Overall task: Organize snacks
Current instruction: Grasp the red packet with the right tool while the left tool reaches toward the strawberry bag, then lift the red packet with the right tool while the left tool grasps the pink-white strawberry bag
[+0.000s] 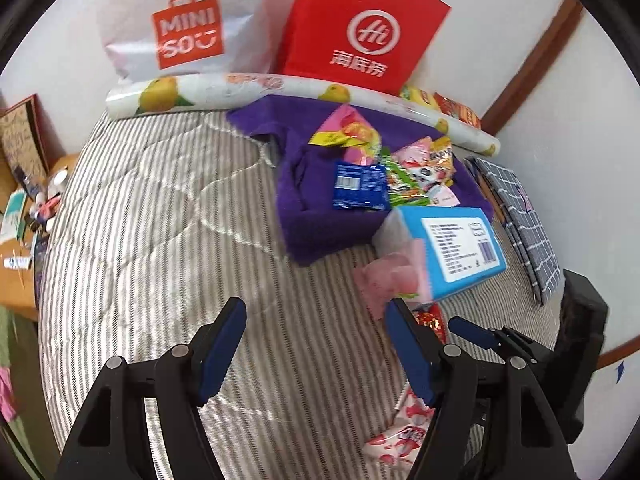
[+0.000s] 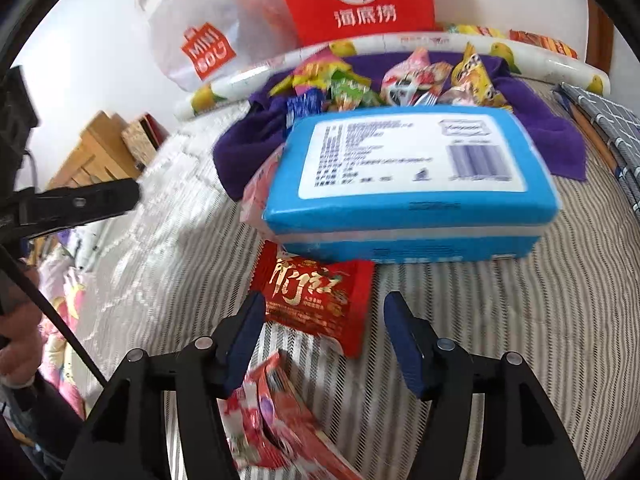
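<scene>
The left gripper (image 1: 316,344) hangs over a striped quilted bedspread (image 1: 160,208), its blue-padded jaws spread wide with nothing between them. Ahead and to its left the grey-and-white fabric runs bare up to a printed roll with lemon pictures (image 1: 192,92) lying along the wall, and the bed's left edge drops off beside a wooden desk (image 1: 24,248) cluttered with small items. To the right the room closes in: a purple towel (image 1: 304,184), soft and rumpled, carries a heap of glossy snack packets (image 1: 384,168), among them a dark blue sachet (image 1: 360,186). A blue rectangular wet-wipes pack (image 1: 456,244) sits just at the towel's near corner, overlapping a pale pink wrapper (image 1: 380,280). A pink-and-white snack bag (image 1: 400,428) lies beneath the gripper's right finger. A checked navy cloth (image 1: 528,220) lies near the bed's right edge.

The right gripper (image 2: 324,344) also has its jaws apart and holds nothing. Between and just beyond its fingertips lies a red foil packet with gold lettering (image 2: 316,300), flat, crinkled, its far end tucked under the wet-wipes pack (image 2: 408,184). A red-and-white crumpled packet (image 2: 272,420) lies right under the gripper's left finger. To the right of the red packet the striped cover is open. Against the white wall stand a red paper bag (image 2: 360,0) and a translucent Miniso plastic bag (image 2: 200,40)
</scene>
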A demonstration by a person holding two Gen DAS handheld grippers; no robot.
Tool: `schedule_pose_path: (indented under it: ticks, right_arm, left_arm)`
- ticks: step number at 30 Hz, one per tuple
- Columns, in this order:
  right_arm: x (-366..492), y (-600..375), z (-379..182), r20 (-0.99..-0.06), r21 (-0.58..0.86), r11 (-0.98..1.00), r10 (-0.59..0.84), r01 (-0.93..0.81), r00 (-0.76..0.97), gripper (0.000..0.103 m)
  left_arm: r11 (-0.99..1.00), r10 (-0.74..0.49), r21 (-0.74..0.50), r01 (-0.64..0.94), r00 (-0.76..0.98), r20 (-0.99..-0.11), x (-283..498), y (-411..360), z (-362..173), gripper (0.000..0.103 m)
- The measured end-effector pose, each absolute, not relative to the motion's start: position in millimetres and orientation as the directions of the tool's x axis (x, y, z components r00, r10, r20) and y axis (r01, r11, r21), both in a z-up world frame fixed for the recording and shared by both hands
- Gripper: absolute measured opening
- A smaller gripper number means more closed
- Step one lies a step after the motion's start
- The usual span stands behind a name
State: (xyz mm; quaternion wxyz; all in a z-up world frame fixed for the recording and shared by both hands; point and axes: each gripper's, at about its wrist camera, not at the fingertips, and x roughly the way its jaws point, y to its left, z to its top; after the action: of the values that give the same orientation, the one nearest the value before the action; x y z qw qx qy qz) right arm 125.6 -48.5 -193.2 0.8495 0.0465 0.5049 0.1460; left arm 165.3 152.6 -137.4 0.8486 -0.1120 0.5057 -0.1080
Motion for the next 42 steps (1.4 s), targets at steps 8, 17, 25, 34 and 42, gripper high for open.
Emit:
schedule_pose_path:
  ticks: [8, 17, 25, 34, 42]
  right_arm:
    - [135.0, -28.6, -203.1, -0.861, 0.198, 0.965, 0.256, -0.175, 0.439, 0.068]
    - [131.2, -5.1, -207.5, -0.863, 0.052, 0.972, 0.158, -0.227, 0.48, 0.056]
    - [126.0, -21.7, -201.6, -0.862, 0.147, 0.96, 0.243, -0.239, 0.446, 0.037]
    - [108.6, -55.1, -179.4, -0.83, 0.15, 0.964, 0.243, -0.218, 0.503, 0.034]
    - [103.6, -103.6, -168.1, -0.798, 0.157, 0.975, 0.219, -0.157, 0.562, 0.034]
  left_arm:
    - [0.95, -0.288, -0.309, 0.039, 0.483, -0.827, 162.7, 176.2, -145.1, 0.07]
    - [0.944, -0.303, -0.328, 0.034, 0.481, -0.823, 159.2, 182.7, -149.6, 0.07]
    - [0.941, -0.302, -0.337, 0.014, 0.48, -0.823, 156.8, 183.1, -149.0, 0.07]
    - [0.942, -0.313, -0.332, 0.041, 0.455, -0.834, 156.6, 154.3, -153.8, 0.07]
    - [0.936, -0.339, -0.347, 0.056, 0.399, -0.852, 152.7, 129.3, -170.5, 0.07]
